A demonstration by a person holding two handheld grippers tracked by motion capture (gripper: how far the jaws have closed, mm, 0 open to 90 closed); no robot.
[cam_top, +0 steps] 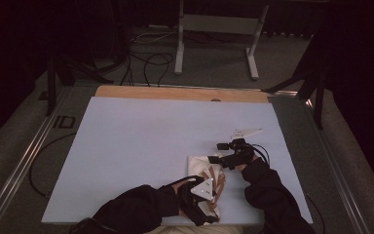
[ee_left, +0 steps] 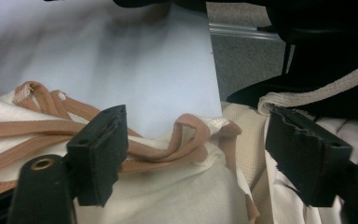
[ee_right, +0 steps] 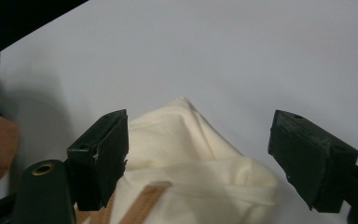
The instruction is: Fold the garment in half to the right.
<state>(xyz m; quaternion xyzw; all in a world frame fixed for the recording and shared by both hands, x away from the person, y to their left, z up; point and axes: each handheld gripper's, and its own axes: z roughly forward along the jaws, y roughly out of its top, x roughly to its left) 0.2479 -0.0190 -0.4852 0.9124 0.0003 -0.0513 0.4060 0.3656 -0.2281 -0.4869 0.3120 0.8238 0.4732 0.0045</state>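
A folded cream cloth (cam_top: 200, 165) with tan straps (cam_top: 213, 175) lies on the white sheet (cam_top: 146, 136) near the table's front right. My left gripper (cam_top: 210, 210) hovers over the cloth's near end, open. In the left gripper view the jaws (ee_left: 198, 122) stand wide, with the cloth (ee_left: 177, 196) and a looped tan strap (ee_left: 186, 140) lying loose between them. My right gripper (cam_top: 215, 155) is at the cloth's far edge. In the right gripper view it (ee_right: 200, 119) is open too, with a raised cream corner (ee_right: 186, 144) between the jaws, untouched by the pads.
The white sheet covers most of the table, and a wooden strip (cam_top: 175, 92) shows at its far edge. Metal rails (cam_top: 24, 161) run along the sides. Beyond the table are grey carpet, cables (cam_top: 148, 61) and a white stand (cam_top: 214, 34). Dark sleeves come in from the bottom.
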